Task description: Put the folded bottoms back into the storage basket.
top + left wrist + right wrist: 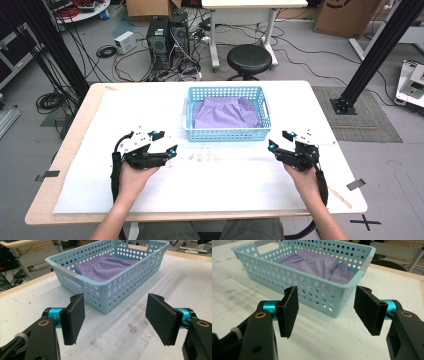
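In the middle of the counter [85, 150], toward its far edge, sits the light blue basket [227, 134], and the folded purple garment [226, 114] lies flat inside it, elastic waistband showing, nothing spilling over the rim. That looks like the job's main part done: the cloth is packed and resting on its own, with no fingers on it.

Down on the near side, the left gripper [163, 145] hovers just off the basket's near left corner, and the right gripper [278, 142] mirrors it off the near right corner, each clear of the plastic wall. Look along the left gripper's own view: its fingers [72, 318] stand wide apart, bare counter between them, nothing held. Same story from the right gripper's view, where the fingers [289, 311] gape with only the basket's perforated wall beyond them, untouched.

Both hands empty, then, both tools spread. My read: the placing is complete, and what remains, if anything, is small, perhaps drawing the hands back to the near edge, or shifting the basket by its handles.
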`<state>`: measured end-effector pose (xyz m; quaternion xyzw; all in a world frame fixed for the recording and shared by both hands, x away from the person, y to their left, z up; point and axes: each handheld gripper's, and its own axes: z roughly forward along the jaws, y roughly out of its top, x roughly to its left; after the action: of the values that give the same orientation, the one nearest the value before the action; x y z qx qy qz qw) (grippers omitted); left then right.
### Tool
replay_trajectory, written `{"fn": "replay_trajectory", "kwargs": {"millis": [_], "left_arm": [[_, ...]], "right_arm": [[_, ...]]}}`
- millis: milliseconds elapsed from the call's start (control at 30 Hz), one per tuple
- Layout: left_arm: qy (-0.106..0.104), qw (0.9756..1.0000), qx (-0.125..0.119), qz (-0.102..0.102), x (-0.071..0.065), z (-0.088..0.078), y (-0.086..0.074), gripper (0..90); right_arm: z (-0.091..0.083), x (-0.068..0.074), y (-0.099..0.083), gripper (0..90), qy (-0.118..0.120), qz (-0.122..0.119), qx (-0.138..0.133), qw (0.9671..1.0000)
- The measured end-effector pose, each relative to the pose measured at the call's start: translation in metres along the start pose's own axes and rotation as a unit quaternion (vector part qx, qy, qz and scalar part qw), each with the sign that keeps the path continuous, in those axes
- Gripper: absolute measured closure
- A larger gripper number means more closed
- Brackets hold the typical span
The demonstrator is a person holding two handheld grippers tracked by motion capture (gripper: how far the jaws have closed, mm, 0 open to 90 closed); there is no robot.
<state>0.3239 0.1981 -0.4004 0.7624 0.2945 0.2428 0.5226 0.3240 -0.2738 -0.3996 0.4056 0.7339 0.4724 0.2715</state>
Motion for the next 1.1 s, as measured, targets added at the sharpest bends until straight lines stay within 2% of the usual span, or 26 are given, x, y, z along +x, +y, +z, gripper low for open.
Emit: {"fn": "replay_trajectory", "kwargs": {"millis": [100,167,300,633,1100], "left_arm": [[0.009,1.0000,0.002,0.000,-0.002,-0.002,-0.010,31.9],[0.005,1.0000,0.003,-0.004,-0.002,-0.002,-0.015,31.8],[0.006,0.9999,0.011,0.002,-0.004,-0.001,-0.022,31.9],[0.010,0.9998,0.018,-0.002,0.001,0.000,-0.025,31.9],[0.014,0.9993,0.035,0.001,0.001,0.001,-0.029,31.9]], "right_arm": [[-0.003,0.001,-0.007,35.0,-0.001,-0.003,0.001,1.0000],[-0.005,0.000,-0.010,34.7,-0.002,-0.002,-0.003,1.0000],[-0.004,-0.002,-0.016,33.9,-0.003,0.000,0.002,1.0000],[0.003,-0.003,-0.020,32.4,-0.005,-0.015,0.012,0.9998],[0.008,-0.006,-0.023,31.2,-0.012,-0.016,0.023,0.9995]]}}
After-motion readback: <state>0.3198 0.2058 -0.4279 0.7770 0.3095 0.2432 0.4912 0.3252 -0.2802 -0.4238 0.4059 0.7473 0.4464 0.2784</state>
